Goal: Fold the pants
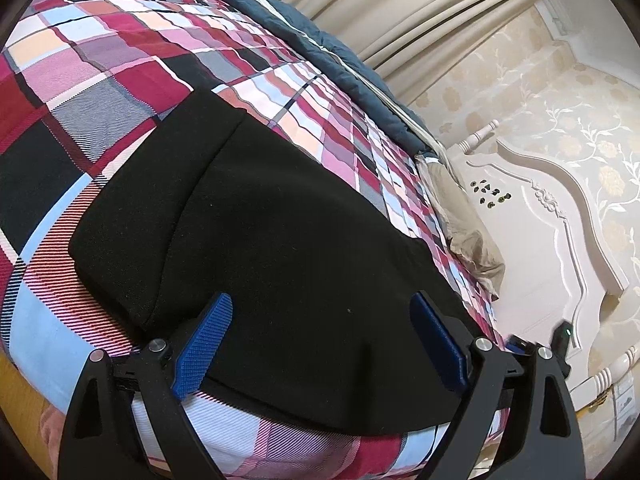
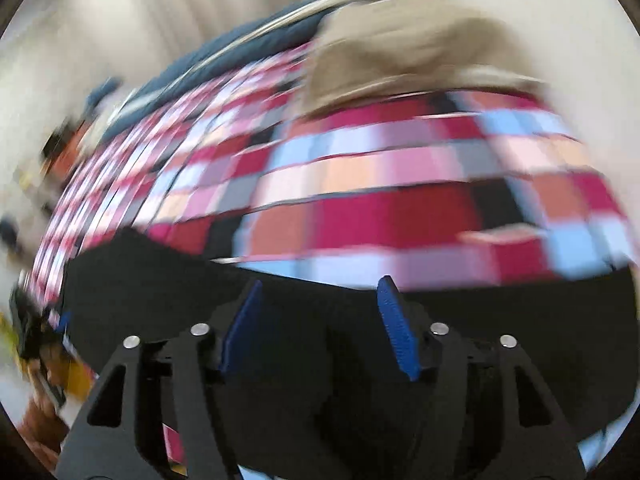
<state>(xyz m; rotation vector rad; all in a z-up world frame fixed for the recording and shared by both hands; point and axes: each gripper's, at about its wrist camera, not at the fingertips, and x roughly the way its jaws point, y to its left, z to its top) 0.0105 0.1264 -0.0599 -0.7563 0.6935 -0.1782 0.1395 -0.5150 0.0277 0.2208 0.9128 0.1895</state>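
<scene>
Under your left gripper point(image 1: 320, 332) lies the black, matte-fabric pair of pants point(image 1: 256, 216), spread flat on the pink, red and blue plaid bedsheet point(image 1: 120, 64). Its jaws stand wide apart and hold nothing; the cloth passes beneath both blue ribbed pads point(image 1: 208, 344), though you cannot tell whether they touch it. From this gripper the garment's long axis seems to run away to the far left, where a seam curves across it and a straight end edge lies on the sheet.

Your right gripper point(image 2: 320, 324) is also open and empty, its view smeared by motion. Black cloth fills the near part of that view, and its far edge lies just beyond the pad tips, with plaid sheet past it.

Both grippers sit at the near edge of the pants, so neither is clearly nearer. Judging from this, the coming fold turns on gripping this near edge and carrying it towards the far end.
</scene>
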